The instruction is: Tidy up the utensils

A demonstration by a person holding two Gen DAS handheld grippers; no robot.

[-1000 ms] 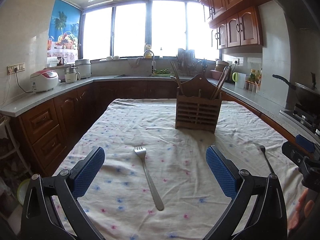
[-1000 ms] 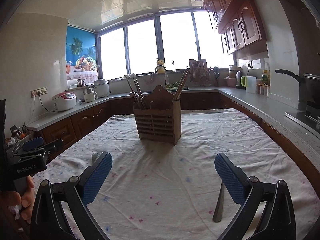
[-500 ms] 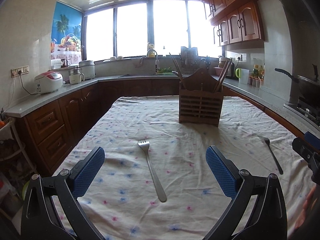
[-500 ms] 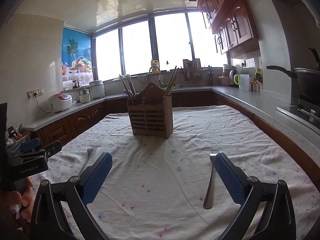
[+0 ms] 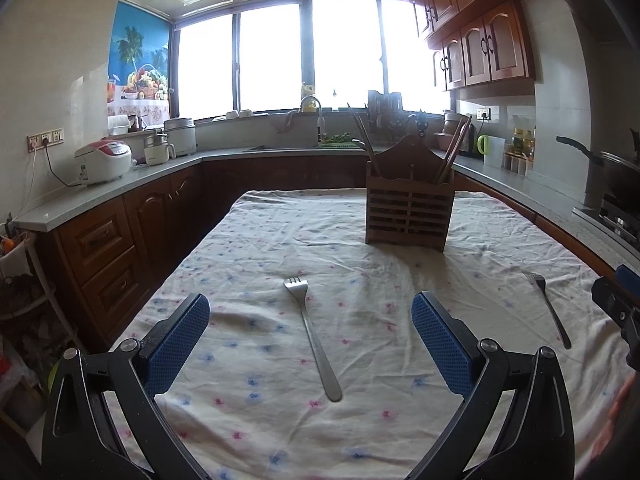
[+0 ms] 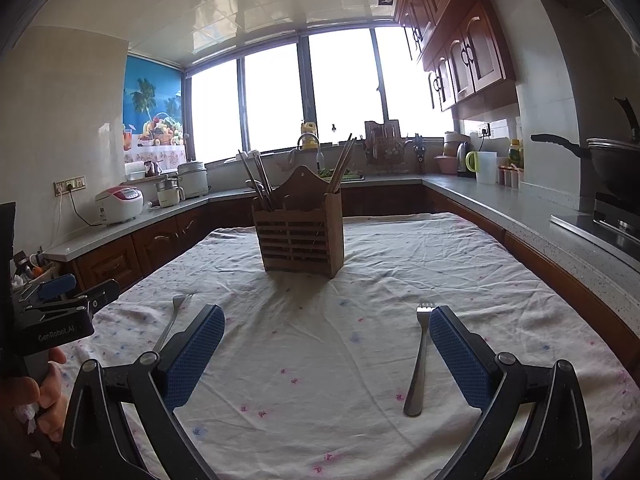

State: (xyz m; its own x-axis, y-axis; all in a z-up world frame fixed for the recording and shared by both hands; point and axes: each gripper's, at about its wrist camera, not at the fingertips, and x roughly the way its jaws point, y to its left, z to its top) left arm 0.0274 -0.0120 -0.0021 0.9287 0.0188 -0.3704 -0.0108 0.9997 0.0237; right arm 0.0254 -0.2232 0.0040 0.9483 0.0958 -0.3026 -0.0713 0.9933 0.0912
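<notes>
My left claw (image 5: pixel 310 340) hangs wide apart over the near fork (image 5: pixel 313 336), which lies flat between its pads, handle toward me, tines toward the holder (image 5: pixel 409 216). My right claw (image 6: pixel 326 346), also apart, has its fork (image 6: pixel 418 360) beside the right pad.

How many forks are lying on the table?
2. One fork lies between the left gripper's fingers; the other fork lies by the right gripper's right finger. The wooden holder may hide more.

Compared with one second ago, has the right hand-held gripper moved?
Yes, the right hand-held gripper shifted slightly right: the fork, earlier half hidden behind its right finger, now lies just inside it.
</notes>
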